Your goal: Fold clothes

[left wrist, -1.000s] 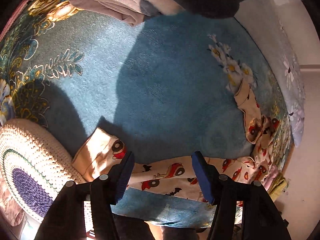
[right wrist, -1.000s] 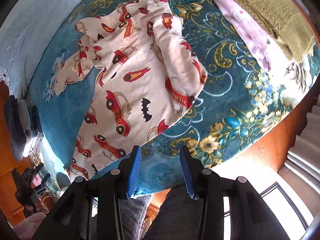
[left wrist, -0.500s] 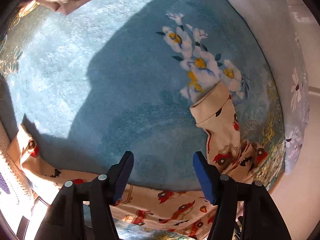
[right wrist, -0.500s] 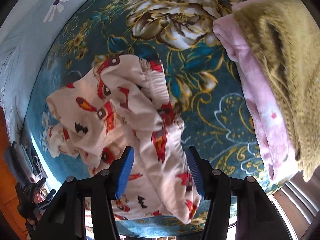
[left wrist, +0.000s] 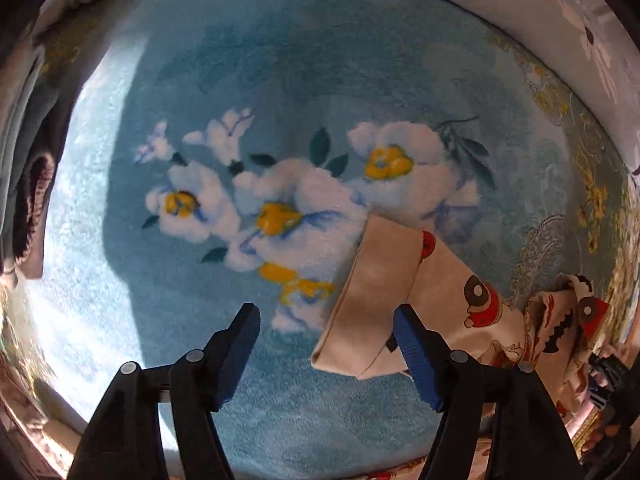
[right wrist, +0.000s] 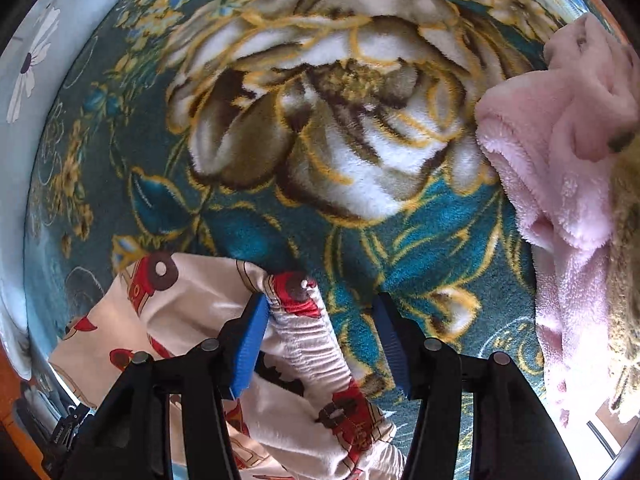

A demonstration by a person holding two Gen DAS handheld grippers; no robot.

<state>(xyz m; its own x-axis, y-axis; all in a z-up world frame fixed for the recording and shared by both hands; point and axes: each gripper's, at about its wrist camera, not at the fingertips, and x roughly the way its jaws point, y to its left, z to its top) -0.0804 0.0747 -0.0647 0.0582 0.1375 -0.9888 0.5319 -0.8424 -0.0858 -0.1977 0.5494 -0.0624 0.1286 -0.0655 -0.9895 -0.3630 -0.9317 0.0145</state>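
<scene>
Pyjamas (left wrist: 400,296) in cream cloth printed with red cars and black bats lie spread on a blue blanket (left wrist: 248,60). In the left wrist view one cuffed end, folded over on itself, rests on the blanket's white and yellow flower pattern (left wrist: 280,204), and the cloth runs off to the right edge, where it bunches up. The left gripper (left wrist: 326,354) hangs over this end with its blue-padded fingers wide apart and nothing between them; the right finger sits just over the cuff's edge, though whether it touches the cloth I cannot tell.

In the right wrist view the gathered waistband of the pyjamas (right wrist: 304,332) lies between the fingers of the right gripper (right wrist: 320,348), close against the left pad, on a darker teal part of the blanket with a large cream and gold flower (right wrist: 332,120). These fingers are also spread wide and grip nothing. A pink fleece garment (right wrist: 560,152) lies bunched at the right, apart from the pyjamas.
</scene>
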